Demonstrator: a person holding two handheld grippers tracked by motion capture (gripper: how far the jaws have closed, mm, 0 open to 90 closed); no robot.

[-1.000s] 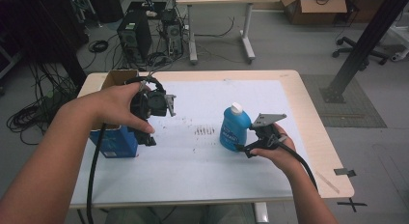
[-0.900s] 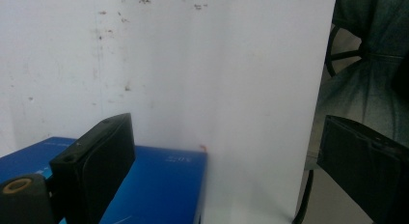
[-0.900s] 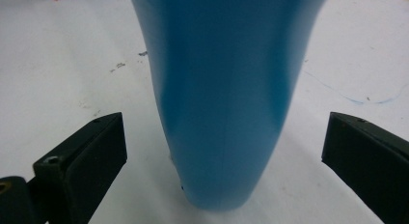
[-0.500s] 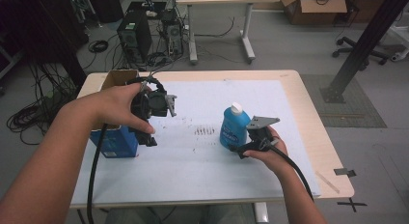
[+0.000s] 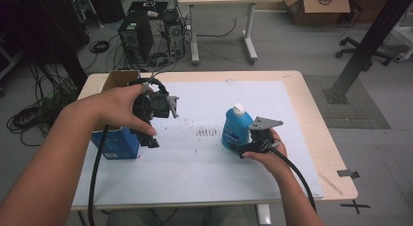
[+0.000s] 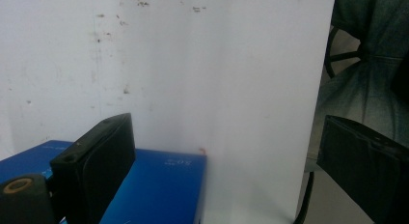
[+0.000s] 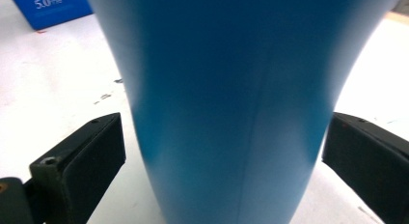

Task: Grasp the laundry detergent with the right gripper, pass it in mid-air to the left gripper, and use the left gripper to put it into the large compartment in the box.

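A blue bottle (image 5: 235, 127) with a white cap stands upright on the white mat (image 5: 204, 167), right of centre. My right gripper (image 5: 242, 148) is low at its right side, open. In the right gripper view the bottle (image 7: 231, 98) stands between the two jaws of the right gripper (image 7: 224, 137), with a gap on each side. My left gripper (image 5: 148, 136) is held up at the left, pointing down, over a blue box (image 5: 116, 144). In the left gripper view the left gripper (image 6: 231, 137) is open and holds nothing, with the blue box (image 6: 154, 185) below its left jaw.
An open cardboard box (image 5: 117, 80) stands at the table's back left corner, behind the left hand. Dark smudges (image 5: 207, 132) mark the mat's middle. The mat's near edge (image 6: 313, 113) lies close to the table's front edge. Computers and a desk stand on the floor beyond.
The right gripper has slid a little left, closing in on the blue bottle until its jaws straddle it. The left gripper has stayed in place.
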